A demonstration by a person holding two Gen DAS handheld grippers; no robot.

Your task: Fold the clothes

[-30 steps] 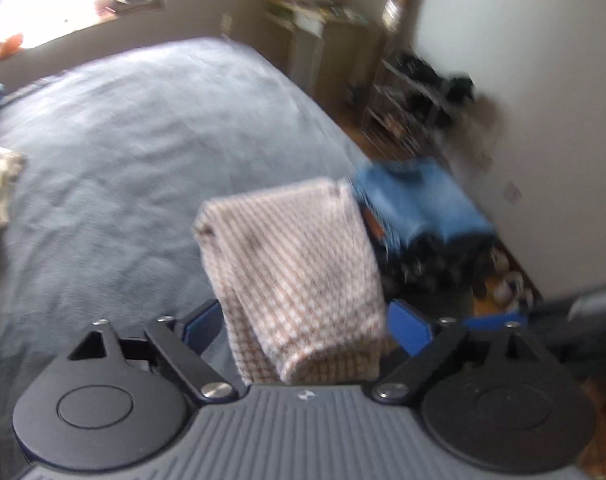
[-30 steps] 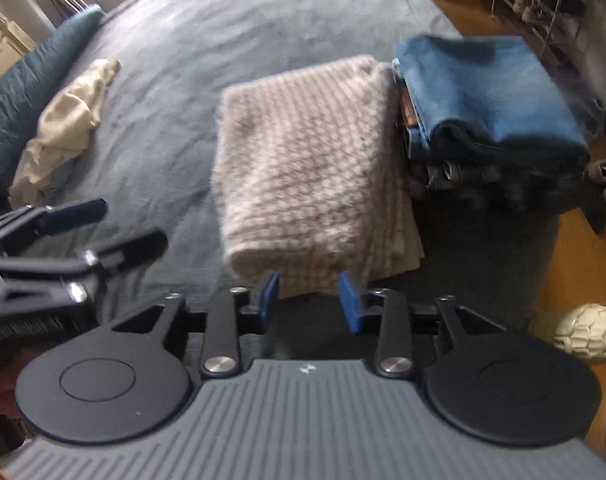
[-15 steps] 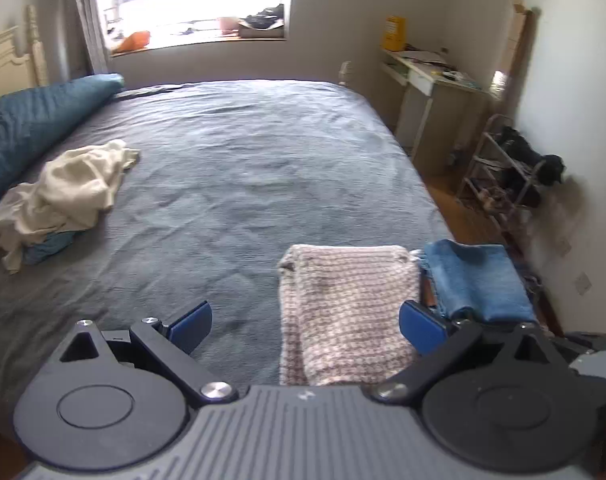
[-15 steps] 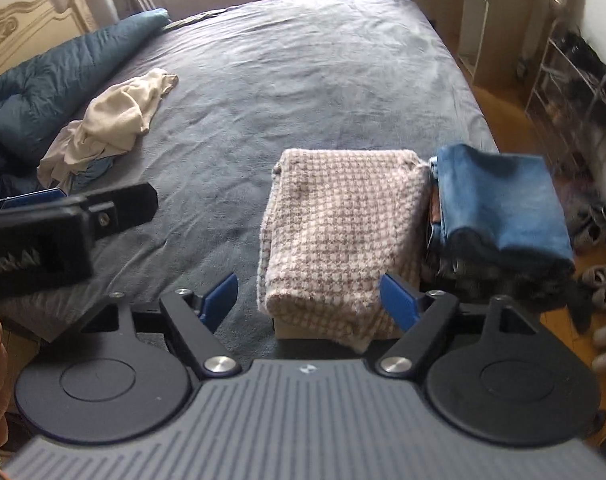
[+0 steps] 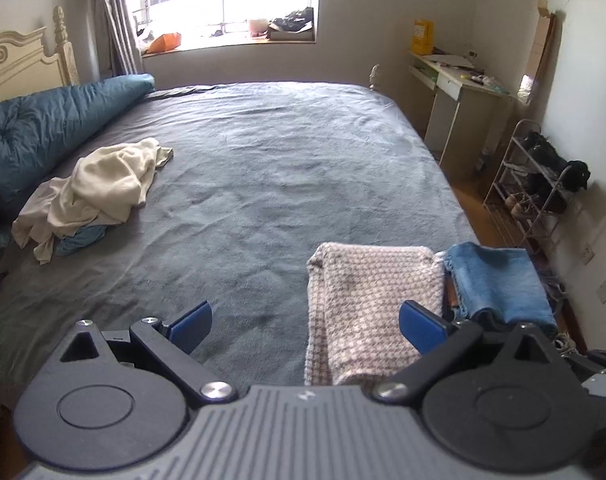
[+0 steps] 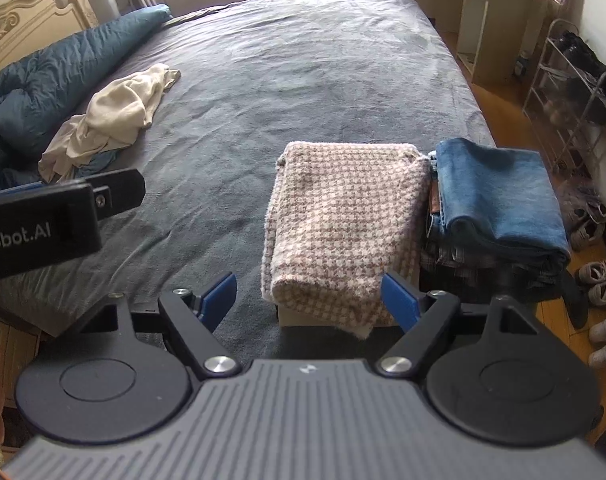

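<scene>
A folded pink-and-white checked garment (image 5: 367,300) (image 6: 343,232) lies at the near right corner of the grey bed (image 5: 263,168) (image 6: 303,80). A stack topped by folded blue jeans (image 5: 499,280) (image 6: 499,196) sits right beside it. My left gripper (image 5: 307,326) is open and empty above the bed, and its right finger overlaps the garment's edge in the picture. My right gripper (image 6: 310,296) hangs open above the garment's near end without touching it. A crumpled cream heap of clothes (image 5: 103,188) (image 6: 119,116) lies at the far left. The left gripper's body (image 6: 63,208) shows in the right wrist view.
A teal duvet (image 5: 43,128) (image 6: 43,80) runs along the bed's left side by the cream headboard (image 5: 23,64). On the right stand a desk (image 5: 463,92), a wire shoe rack (image 5: 539,184) (image 6: 575,92) and loose shoes (image 6: 599,292) on the wooden floor.
Both grippers rose and drew back from the checked garment. The right jaws spread from narrow to wide and let its near edge go. The left view levelled and now takes in the whole bed.
</scene>
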